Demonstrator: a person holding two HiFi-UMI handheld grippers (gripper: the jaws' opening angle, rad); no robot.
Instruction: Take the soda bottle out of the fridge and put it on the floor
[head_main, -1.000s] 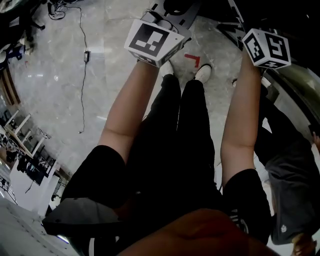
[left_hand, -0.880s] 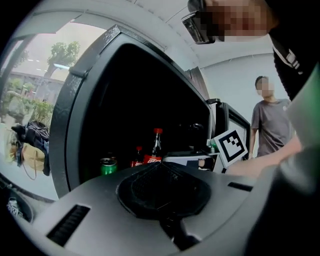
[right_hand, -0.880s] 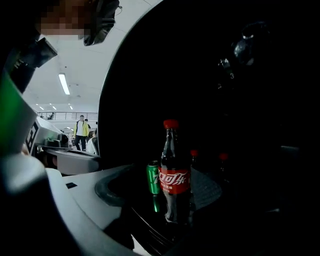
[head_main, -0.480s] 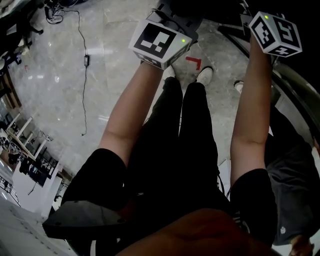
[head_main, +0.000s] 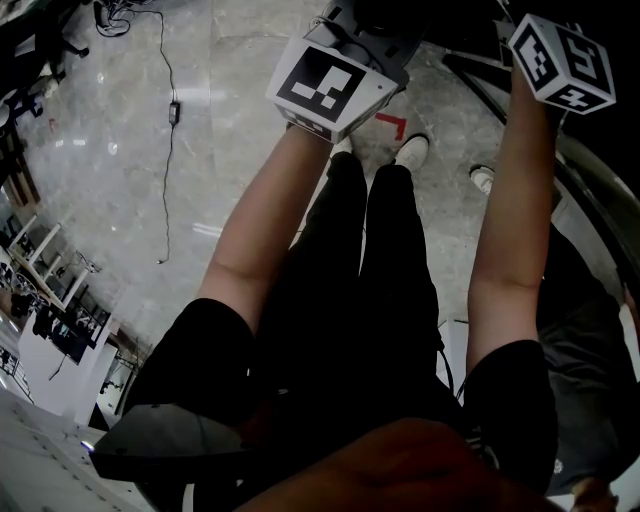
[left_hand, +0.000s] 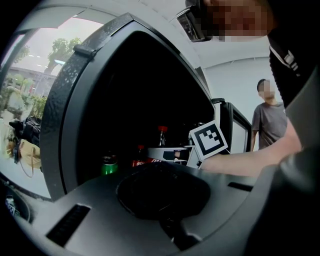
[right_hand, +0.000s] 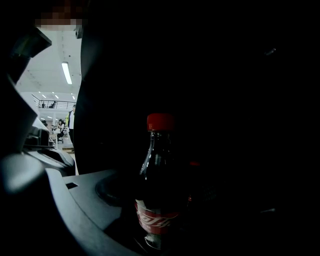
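A cola bottle (right_hand: 159, 190) with a red cap and red label stands upright in the dark fridge, straight ahead of my right gripper and a little way off. Nothing presses on it; the jaws have just been closing a little, with nothing seen between them. In the left gripper view the same cola bottle (left_hand: 141, 156) stands low inside the fridge (left_hand: 65, 125), with the right gripper's marker cube (left_hand: 209, 140) beside it. The left gripper's marker cube (head_main: 335, 85) shows at the top of the head view; its jaws are hidden. A grey ledge with a round recess (left_hand: 162, 192) fills the left gripper view.
A green-topped drink (left_hand: 109, 165) and a clear red-capped bottle (left_hand: 161, 134) also stand inside the fridge. A bystander in a grey shirt (left_hand: 270, 125) stands at the right. Below are my legs, white shoes (head_main: 410, 150), a red tape mark (head_main: 388, 122) and a cable (head_main: 165, 150).
In the head view both marker cubes have shifted up and to the right; the right one moved farther, towards the top right corner.
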